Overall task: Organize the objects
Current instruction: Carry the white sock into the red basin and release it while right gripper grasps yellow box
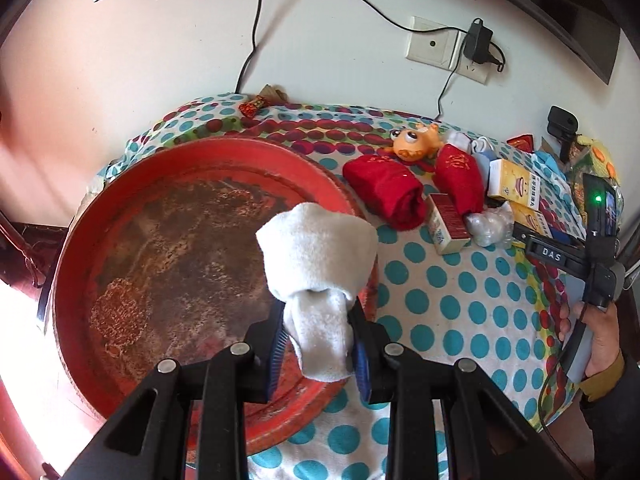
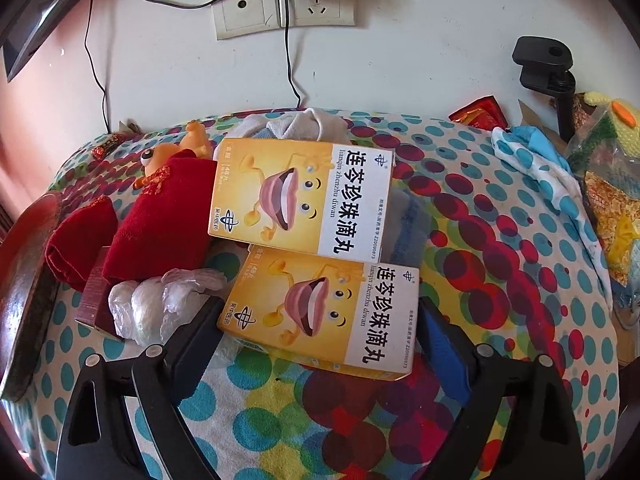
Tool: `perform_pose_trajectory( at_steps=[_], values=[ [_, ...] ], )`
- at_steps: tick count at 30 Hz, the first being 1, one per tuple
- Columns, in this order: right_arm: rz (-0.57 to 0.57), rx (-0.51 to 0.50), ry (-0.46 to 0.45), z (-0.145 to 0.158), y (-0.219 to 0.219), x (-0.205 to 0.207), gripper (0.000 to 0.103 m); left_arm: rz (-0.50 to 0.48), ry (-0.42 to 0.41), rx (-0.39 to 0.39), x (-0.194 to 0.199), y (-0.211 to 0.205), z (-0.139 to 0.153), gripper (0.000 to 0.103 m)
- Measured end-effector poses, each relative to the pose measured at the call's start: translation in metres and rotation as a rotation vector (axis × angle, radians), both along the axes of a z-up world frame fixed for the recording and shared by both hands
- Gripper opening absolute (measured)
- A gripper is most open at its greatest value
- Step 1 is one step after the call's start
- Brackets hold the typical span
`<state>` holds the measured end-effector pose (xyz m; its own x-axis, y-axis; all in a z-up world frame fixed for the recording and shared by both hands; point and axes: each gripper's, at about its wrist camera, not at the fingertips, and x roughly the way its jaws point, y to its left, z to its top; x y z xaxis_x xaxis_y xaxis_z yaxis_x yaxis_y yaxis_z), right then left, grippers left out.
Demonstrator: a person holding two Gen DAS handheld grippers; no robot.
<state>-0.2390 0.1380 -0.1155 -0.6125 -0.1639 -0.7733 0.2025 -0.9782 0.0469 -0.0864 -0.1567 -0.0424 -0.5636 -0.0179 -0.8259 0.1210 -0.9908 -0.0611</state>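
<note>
The left claw (image 1: 318,344) is pinching a rolled white sock (image 1: 316,256) by its lower end, so the bulky rolled part is standing free above the pads and hanging over the near rim of the red tray (image 1: 168,160). Held that way the roll is staying bundled, and the tray is lying right under it, which suggests the tray is the collecting place and the sock is about to be let go into it. The tray itself is carrying nothing yet that I can see.

The right claw (image 2: 320,320) is spread wide around the nearer of two yellow boxes (image 2: 324,312), one finger at each short side. Whether the pads are already touching the card is hard to tell; a thin gap seems to be showing on both sides. The box is lying flat on the dotted cloth (image 2: 500,240) of the surface, with its far edge just under the farther box (image 2: 304,196), so it will need sliding or lifting clear. Beside them red socks (image 2: 160,216) and a crumpled plastic bag (image 2: 160,304) are waiting, pressed close against the left finger, which is leaving little room on that side.
</note>
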Motion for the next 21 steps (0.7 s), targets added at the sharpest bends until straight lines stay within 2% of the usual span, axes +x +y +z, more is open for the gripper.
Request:
perform_pose_trajectory(
  at_steps=[12, 21],
  values=[
    [-0.055, -0.008, 0.007, -0.001, 0.029, 0.031, 0.091, 0.066, -0.028, -0.016, 0.009, -0.044, -0.009, 0.029],
    [-0.075, 0.016, 0.012, -0.002, 0.03, 0.035, 0.091, 0.166, -0.056, -0.087, 0.004, -0.098, -0.018, 0.029]
  ],
)
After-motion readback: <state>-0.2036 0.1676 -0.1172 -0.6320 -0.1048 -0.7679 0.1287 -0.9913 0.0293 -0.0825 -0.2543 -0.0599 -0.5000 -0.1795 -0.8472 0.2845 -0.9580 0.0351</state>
